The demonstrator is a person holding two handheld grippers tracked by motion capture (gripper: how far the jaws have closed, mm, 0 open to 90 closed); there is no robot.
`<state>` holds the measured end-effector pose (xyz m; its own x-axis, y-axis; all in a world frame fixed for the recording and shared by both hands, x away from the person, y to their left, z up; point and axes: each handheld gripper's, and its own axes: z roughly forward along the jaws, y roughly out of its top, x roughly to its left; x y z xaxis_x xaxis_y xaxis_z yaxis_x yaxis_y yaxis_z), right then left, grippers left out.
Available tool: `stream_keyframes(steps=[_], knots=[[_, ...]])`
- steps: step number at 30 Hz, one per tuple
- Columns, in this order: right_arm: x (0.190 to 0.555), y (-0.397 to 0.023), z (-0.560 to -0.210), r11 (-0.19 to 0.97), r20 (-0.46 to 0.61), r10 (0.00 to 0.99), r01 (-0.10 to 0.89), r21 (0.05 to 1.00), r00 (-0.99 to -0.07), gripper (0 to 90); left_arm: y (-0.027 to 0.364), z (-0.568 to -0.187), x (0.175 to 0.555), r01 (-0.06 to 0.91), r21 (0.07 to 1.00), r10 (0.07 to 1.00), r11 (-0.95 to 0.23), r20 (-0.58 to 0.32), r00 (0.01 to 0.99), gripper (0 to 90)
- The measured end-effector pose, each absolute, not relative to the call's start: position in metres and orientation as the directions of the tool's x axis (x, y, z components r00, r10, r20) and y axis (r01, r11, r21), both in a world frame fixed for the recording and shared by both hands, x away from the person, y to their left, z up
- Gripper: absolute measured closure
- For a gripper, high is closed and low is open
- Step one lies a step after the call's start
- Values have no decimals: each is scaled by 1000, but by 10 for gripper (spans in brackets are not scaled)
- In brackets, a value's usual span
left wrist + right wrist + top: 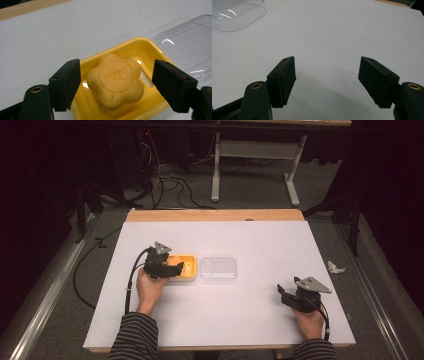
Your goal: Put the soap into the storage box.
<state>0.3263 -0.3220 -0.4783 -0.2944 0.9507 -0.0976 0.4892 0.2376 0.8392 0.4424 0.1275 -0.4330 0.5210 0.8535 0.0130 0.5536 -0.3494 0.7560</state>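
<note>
Over at the left, the left hand reaches forward and holds the left gripper over the yellow dish, jaws wide apart either side of the soap without touching it. Soap: a yellow, flower-shaped bar (stamped lettering on top, too blurred to read) lying in the dish. Just right of the dish sits a clear lid. Near right, the right hand rests the right gripper low over the white table, jaws wide apart and empty.

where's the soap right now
The soap sits in the yellow dish at the table's left-centre, between the open left hand-held gripper's jaws, beside the clear lid.
</note>
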Motion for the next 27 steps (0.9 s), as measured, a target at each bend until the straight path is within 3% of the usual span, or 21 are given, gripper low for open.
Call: stream_keyframes(steps=[27], knots=[[326,-322,-478,240,-100,950,489,839,-295,306,124,-411,413,473,806,816,-357,22,578,277]])
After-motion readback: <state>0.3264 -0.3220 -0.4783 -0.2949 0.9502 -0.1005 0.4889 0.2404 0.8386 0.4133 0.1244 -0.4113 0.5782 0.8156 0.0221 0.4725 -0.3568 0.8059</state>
